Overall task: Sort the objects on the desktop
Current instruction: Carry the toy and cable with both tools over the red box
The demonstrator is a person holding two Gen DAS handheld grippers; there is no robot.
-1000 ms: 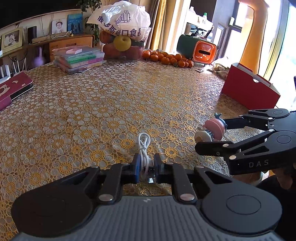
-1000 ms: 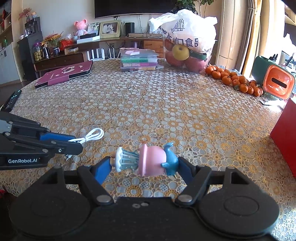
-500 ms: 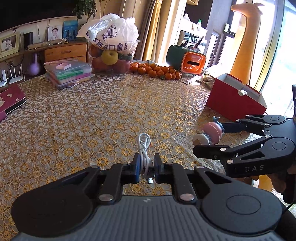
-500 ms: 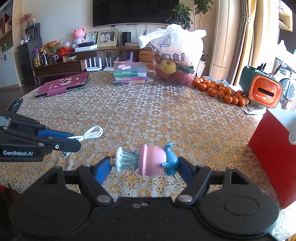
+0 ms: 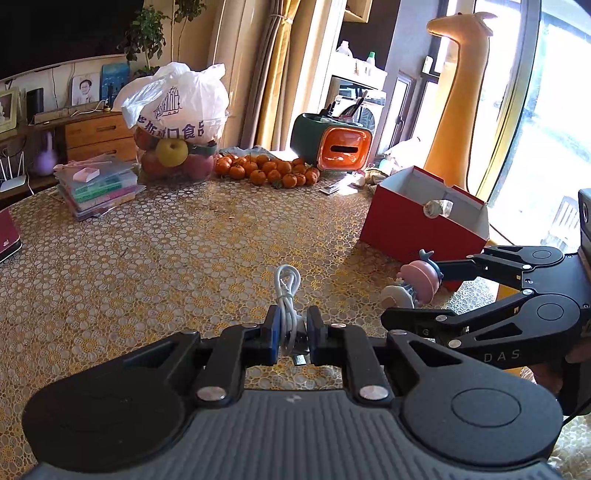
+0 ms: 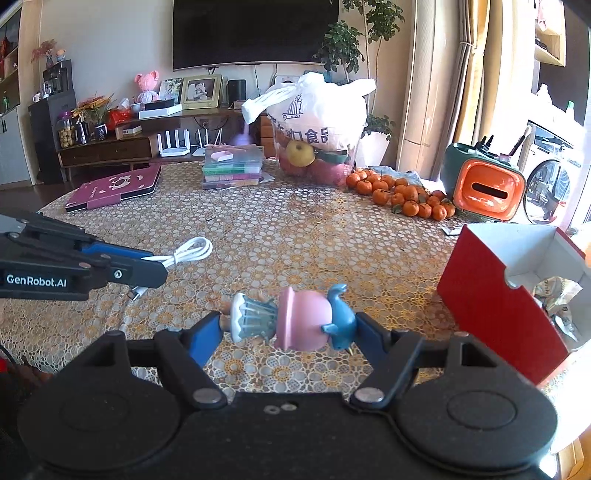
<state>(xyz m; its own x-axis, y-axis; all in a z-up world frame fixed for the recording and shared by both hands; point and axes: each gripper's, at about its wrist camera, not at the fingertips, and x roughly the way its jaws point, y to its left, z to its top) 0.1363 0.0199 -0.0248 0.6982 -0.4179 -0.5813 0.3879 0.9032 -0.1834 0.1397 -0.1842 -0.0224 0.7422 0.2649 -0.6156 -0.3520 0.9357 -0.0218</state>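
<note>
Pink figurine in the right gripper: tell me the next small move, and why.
Probably carry the right gripper rightward and up over the open top of the red box. It is shut on the pink figurine, held sideways above the table, and the box stands just to its right with something already inside. The left gripper holds the white cable.

A home living room — wall television [image 6: 255, 33] above a sideboard [image 6: 110, 147] of framed photos [image 6: 201, 90], fruit-laden table [image 6: 295, 229] before it
</note>
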